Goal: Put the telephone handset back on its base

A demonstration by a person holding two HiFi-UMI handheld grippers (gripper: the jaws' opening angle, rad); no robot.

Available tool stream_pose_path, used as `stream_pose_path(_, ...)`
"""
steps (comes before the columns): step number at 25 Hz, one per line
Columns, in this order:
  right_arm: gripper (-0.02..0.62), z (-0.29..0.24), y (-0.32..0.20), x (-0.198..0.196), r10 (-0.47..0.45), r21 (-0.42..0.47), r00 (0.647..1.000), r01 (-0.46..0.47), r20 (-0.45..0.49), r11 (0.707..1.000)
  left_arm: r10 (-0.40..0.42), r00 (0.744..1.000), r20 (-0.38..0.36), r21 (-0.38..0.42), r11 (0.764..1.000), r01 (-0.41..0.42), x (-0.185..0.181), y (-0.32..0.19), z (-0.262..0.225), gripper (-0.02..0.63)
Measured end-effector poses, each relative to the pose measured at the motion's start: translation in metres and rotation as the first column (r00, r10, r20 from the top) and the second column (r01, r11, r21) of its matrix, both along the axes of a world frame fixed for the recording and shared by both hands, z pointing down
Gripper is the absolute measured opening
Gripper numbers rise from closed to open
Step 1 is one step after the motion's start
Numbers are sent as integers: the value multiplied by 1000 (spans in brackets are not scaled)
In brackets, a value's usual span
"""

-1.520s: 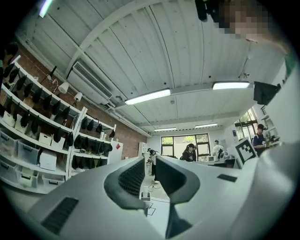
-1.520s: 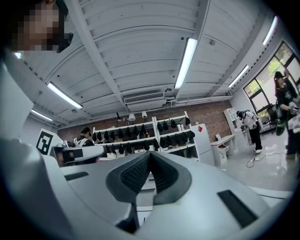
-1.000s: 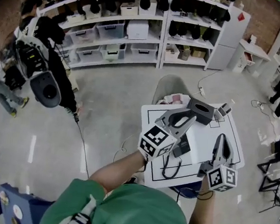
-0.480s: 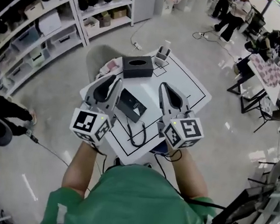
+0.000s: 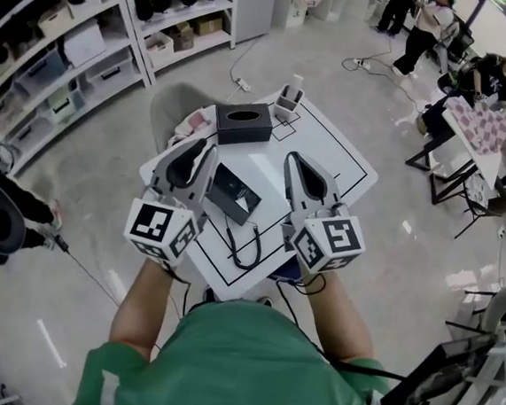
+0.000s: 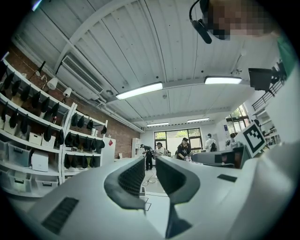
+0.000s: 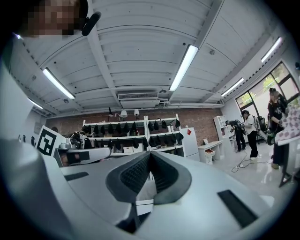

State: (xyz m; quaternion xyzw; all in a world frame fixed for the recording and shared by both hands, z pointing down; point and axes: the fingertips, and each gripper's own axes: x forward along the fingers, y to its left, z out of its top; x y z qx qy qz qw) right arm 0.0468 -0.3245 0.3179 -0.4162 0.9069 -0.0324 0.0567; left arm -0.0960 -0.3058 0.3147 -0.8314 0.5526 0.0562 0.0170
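The black telephone [image 5: 233, 193] lies on the white table [image 5: 346, 162] between both grippers, its long axis slanting far-left to near-right; handset and base cannot be told apart; the left gripper [image 5: 208, 148], jaws a slit apart and empty, looks nearer; the right gripper [image 5: 290, 157] is closed on nothing.
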Motion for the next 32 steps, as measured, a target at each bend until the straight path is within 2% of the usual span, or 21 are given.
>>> stream_pose_path(26, 21, -1, 0, -15, 13, 3, 998, -13, -58, 1000, 18, 999, -36, -35, 999, -19, -17, -9, 15, 86)
stream_pose_path(32, 21, 4, 1, -23, 20, -4, 997, -20, -68, 1000, 35, 995, -91, -60, 997, -41, -27, -9, 22, 86)
